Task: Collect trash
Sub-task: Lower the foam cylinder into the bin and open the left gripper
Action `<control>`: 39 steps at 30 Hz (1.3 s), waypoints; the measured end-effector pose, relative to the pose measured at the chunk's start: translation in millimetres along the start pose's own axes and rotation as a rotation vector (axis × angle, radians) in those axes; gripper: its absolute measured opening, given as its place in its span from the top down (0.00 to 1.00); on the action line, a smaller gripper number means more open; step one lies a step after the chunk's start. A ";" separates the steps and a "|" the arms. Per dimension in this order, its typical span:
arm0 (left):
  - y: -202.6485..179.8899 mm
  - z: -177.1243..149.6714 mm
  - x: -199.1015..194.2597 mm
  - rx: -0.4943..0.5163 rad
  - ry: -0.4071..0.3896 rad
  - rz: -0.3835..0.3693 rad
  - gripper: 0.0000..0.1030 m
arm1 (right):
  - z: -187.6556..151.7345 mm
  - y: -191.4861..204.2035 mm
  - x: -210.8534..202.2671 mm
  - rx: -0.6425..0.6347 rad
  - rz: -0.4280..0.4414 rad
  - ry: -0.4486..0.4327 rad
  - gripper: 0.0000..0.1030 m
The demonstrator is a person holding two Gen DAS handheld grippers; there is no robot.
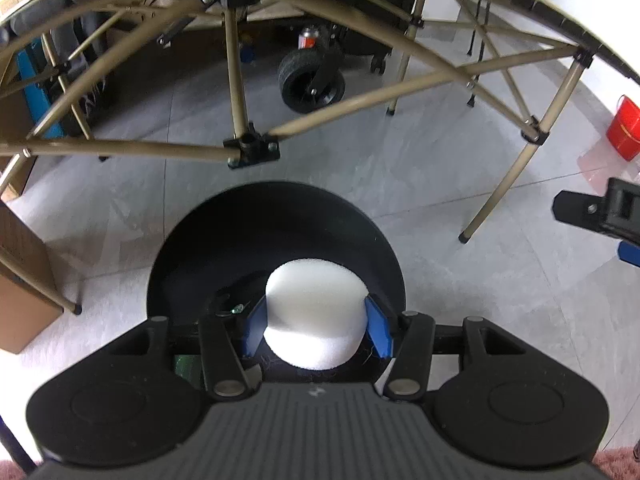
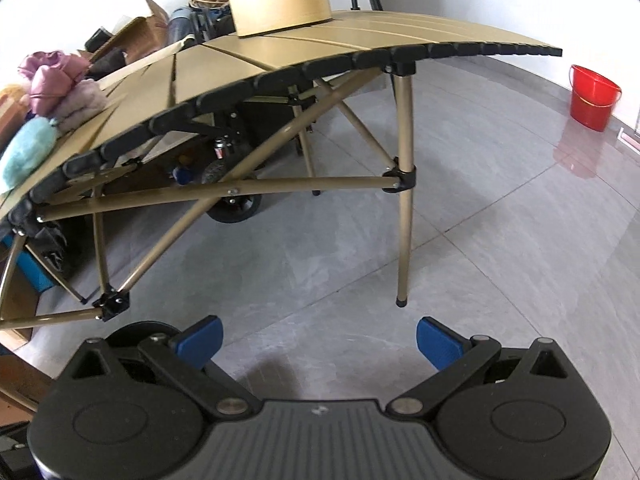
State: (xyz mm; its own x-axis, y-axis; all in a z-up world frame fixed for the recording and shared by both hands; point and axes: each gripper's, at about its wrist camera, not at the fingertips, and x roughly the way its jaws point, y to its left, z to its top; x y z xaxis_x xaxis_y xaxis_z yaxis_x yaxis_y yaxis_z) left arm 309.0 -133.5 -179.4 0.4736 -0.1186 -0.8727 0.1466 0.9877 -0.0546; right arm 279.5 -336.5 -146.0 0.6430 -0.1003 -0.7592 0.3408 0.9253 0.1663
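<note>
white foam puck (image 1: 316, 312): looks light, soft, squashy, likely slips if barely pinched; best held across the round sides, as now. clamped between blue pads (image 1: 378, 330) of left gripper (image 1: 316, 330), hanging over black bin (image 1: 276, 220) mouth, at 12 o'clock from camera. right gripper (image 2: 318, 340) spread wide, empty, over floor.
</note>
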 end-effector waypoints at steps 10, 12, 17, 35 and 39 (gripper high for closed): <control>-5.4 2.5 27.8 -0.061 0.081 0.022 0.48 | -6.0 0.2 9.4 -0.016 -0.031 0.022 0.00; -5.8 2.6 31.2 -0.060 0.083 0.040 0.48 | -6.7 -0.9 10.6 -0.012 -0.038 0.020 0.00; -2.8 1.5 38.6 -0.067 0.105 0.060 0.48 | -7.4 -6.2 13.3 0.017 -0.039 0.029 0.00; 7.3 3.9 35.6 -0.095 0.106 0.090 0.00 | -6.7 -5.8 13.8 0.015 -0.027 0.033 0.00; 9.0 4.2 36.8 -0.094 0.107 0.099 0.00 | -6.7 -5.9 14.0 0.014 -0.026 0.034 0.00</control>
State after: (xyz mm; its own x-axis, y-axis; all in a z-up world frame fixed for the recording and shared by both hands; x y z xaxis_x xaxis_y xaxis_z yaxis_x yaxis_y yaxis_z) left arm 331.4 -129.4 -209.9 0.3858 -0.0137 -0.9225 0.0200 0.9998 -0.0065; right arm 281.8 -340.9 -161.8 0.6103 -0.1113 -0.7843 0.3664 0.9175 0.1549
